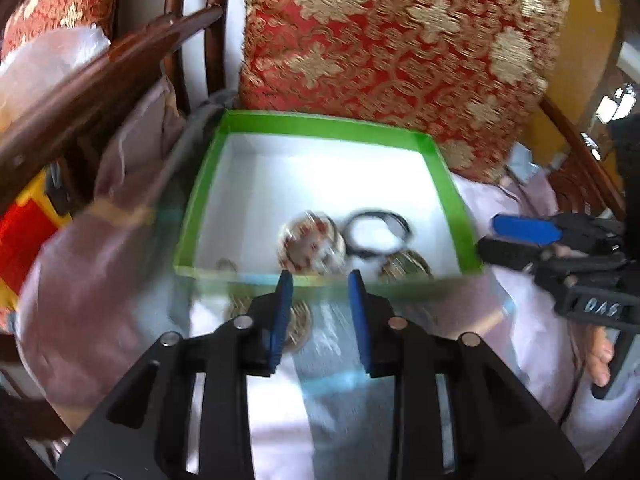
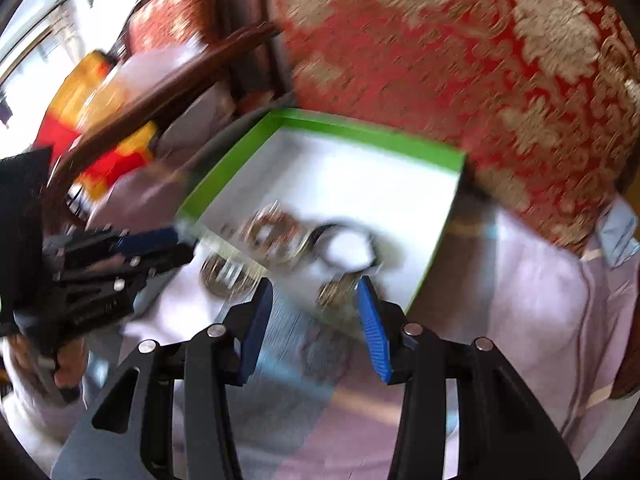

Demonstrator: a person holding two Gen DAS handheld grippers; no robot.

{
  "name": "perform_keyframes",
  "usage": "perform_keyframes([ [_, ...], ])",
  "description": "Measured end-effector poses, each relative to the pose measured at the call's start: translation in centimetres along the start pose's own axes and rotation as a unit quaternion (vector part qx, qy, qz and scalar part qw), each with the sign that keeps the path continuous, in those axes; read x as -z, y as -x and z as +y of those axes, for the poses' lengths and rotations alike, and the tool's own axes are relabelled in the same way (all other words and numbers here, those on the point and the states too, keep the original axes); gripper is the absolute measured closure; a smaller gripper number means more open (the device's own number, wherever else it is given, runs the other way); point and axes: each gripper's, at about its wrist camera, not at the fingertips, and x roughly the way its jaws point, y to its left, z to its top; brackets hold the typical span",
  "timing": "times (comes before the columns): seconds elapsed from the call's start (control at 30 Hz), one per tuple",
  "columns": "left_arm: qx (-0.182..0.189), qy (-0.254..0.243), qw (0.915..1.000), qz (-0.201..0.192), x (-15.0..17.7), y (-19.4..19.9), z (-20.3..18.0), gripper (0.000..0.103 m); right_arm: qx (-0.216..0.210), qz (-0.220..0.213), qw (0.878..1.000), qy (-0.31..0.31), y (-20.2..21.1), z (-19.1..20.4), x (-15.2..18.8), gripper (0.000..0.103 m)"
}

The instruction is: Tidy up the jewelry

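Several bangles (image 1: 312,246) lie near the front wall of the green box (image 1: 316,124), one gold bangle (image 2: 224,274) just outside it. Both the left claw (image 1: 320,280) and right claw (image 2: 316,292) hover spread and empty. Crowded rings risk snagging neighbours when one is pinched.

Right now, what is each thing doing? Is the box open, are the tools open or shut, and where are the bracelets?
Green box: open, no lid on it.
Red and gold bangle: lying flat inside the box.
Black bracelet: lying inside the box, beside the bangle.
Gold bangle: lying outside the box on the cloth.
Left tool: open, holding nothing.
Right tool: open, holding nothing.
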Motion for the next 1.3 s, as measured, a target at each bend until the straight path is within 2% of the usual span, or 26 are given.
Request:
perform_keyframes([
  [0.1, 0.023, -0.01, 0.9992, 0.032, 2.0, -1.2, -1.1, 0.075, -0.014, 0.032, 0.999, 0.003, -1.3, -0.1, 4.0, 0.059],
  [0.2, 0.033, -0.027, 0.9965, 0.072, 3.1, -4.1, -3.2, 0.075, 0.023, 0.074, 0.997, -0.017, -4.0, -1.4, 5.9, 0.067],
  [0.27, 0.055, -0.027, 0.9946, 0.084, 3.2, -5.5, -4.2, 0.075, 0.055, 0.072, 0.996, -0.021, -4.8, -1.9, 5.8, 0.07],
  [0.33, 0.071, -0.027, 0.9919, 0.102, 3.3, -7.2, -5.2, 0.075, 0.059, 0.061, 0.996, -0.02, -5.2, -2.0, 5.7, 0.07],
  [0.43, 0.055, -0.047, 0.9903, 0.119, 3.7, -8.9, -6.4, 0.081, 0.06, 0.05, 0.997, -0.02, -5.9, -1.8, 5.6, 0.07],
  [0.57, 0.041, -0.049, 0.9884, 0.138, 4.3, -10.6, -6.4, 0.084, 0.061, 0.06, 0.996, -0.015, -7.3, -2.0, 5.9, 0.08],
  [0.67, 0.051, -0.042, 0.9883, 0.138, 4.4, -11.0, -5.8, 0.084, 0.058, 0.071, 0.996, -0.007, -8.5, -1.8, 6.0, 0.081],
  [0.83, 0.061, -0.044, 0.9874, 0.139, 4.4, -11.3, -5.5, 0.083, 0.078, 0.067, 0.994, 0.022, -8.8, -0.9, 6.2, 0.084],
  [0.87, 0.059, -0.05, 0.9874, 0.138, 4.4, -11.3, -5.7, 0.087, 0.081, 0.069, 0.994, 0.028, -8.8, -0.7, 6.2, 0.089],
  [0.9, 0.064, -0.056, 0.9867, 0.138, 4.4, -11.3, -6.0, 0.098, 0.08, 0.071, 0.994, 0.033, -8.8, -0.4, 6.3, 0.092],
  [1.0, 0.052, -0.085, 0.9867, 0.128, 4.8, -10.6, -7.0, 0.103, 0.074, 0.072, 0.994, 0.031, -8.7, -0.1, 6.4, 0.096],
  [1.13, 0.051, -0.085, 0.9864, 0.131, 5.1, -10.1, -7.1, 0.103, 0.064, 0.067, 0.996, 0.011, -7.6, -0.7, 6.3, 0.096],
  [1.3, 0.049, -0.076, 0.9894, 0.114, 4.8, -8.6, -6.3, 0.103, 0.052, 0.04, 0.998, 0.009, -5.4, -0.5, 5.7, 0.096],
])
